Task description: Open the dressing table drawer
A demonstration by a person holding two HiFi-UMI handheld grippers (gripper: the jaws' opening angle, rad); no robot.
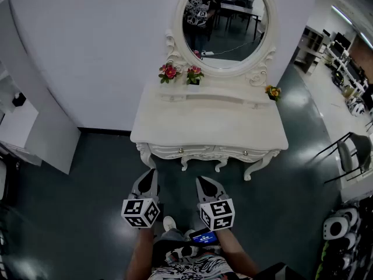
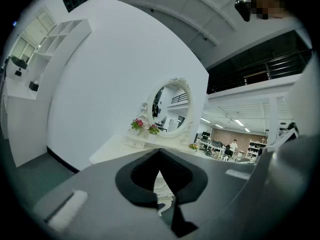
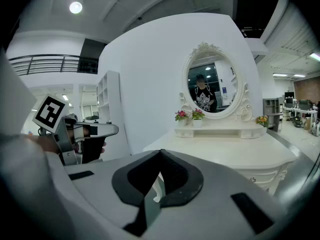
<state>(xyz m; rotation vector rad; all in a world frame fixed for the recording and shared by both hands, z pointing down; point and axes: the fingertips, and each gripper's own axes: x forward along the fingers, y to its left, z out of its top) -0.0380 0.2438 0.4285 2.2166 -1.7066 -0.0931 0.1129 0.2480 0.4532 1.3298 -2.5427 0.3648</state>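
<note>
The white dressing table (image 1: 210, 124) stands against the wall under an oval mirror (image 1: 224, 22). Its carved drawer front (image 1: 201, 151) faces me, flush with the table, with small knobs (image 1: 245, 153) on it. My left gripper (image 1: 150, 174) and right gripper (image 1: 204, 181) hover side by side a short way before the drawer front, touching nothing. Both are shut and empty. In the right gripper view the jaws (image 3: 160, 154) meet in front of the table (image 3: 225, 151), with the left gripper (image 3: 107, 129) beside them. In the left gripper view the jaws (image 2: 160, 151) also meet.
Small flower pots (image 1: 169, 72) (image 1: 194, 73) (image 1: 272, 91) stand on the table's back shelf. A white cabinet (image 1: 35, 133) is at the left, a chair (image 1: 352, 153) at the right. Dark floor (image 1: 105, 168) lies around the table's curved legs (image 1: 254, 169).
</note>
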